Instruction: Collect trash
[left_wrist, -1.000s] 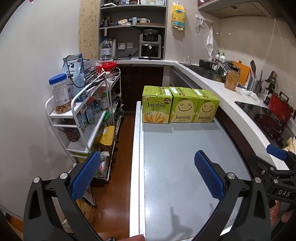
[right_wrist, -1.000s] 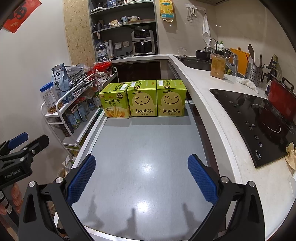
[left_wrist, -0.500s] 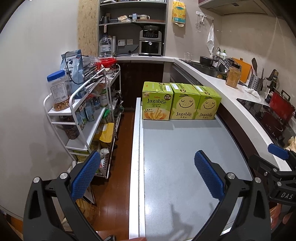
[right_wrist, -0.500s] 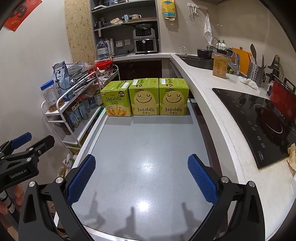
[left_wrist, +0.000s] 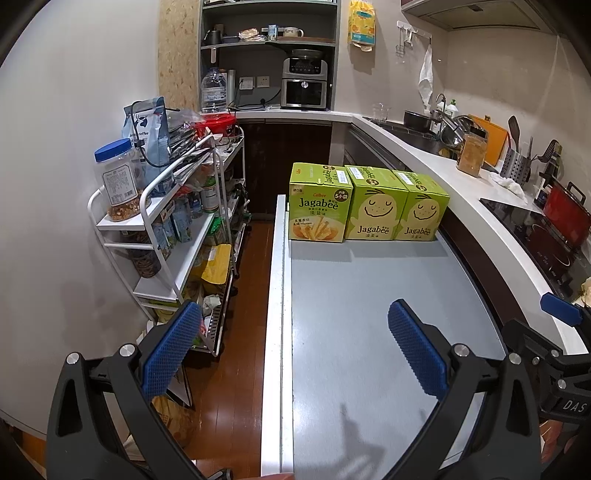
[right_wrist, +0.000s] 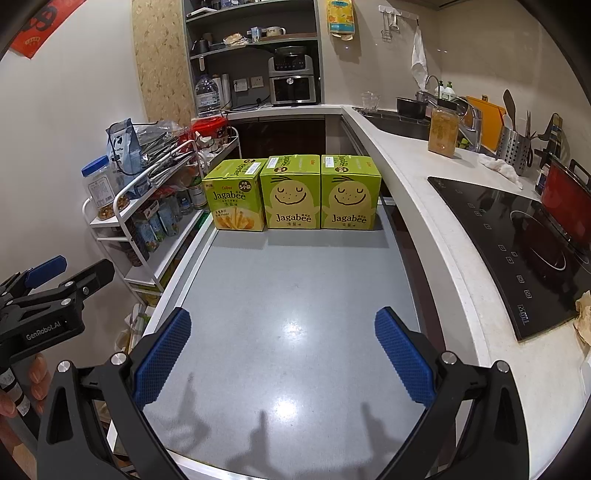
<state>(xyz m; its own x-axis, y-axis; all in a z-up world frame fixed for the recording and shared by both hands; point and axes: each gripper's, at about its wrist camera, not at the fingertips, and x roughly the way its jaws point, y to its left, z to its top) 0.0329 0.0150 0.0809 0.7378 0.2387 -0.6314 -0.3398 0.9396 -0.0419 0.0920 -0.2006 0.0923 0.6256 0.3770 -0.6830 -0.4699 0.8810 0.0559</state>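
Grippers, left (left_wrist: 291, 341) and right (right_wrist: 282, 349): we hold both jaws apart above the desk (right_wrist: 295, 295), ready for trash beyond three boxes (right_wrist: 291, 192).

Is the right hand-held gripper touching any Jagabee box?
Apart. The right wrist view shows bare grey tabletop between the right hand-held gripper and the Jagabee boxes.

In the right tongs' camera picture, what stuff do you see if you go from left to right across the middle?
Blue-lidded clear plastic jar on the white wire rack → three green Jagabee snack boxes in a row on the grey table → amber-filled clear container on the white counter → black glass cooktop → red pot.
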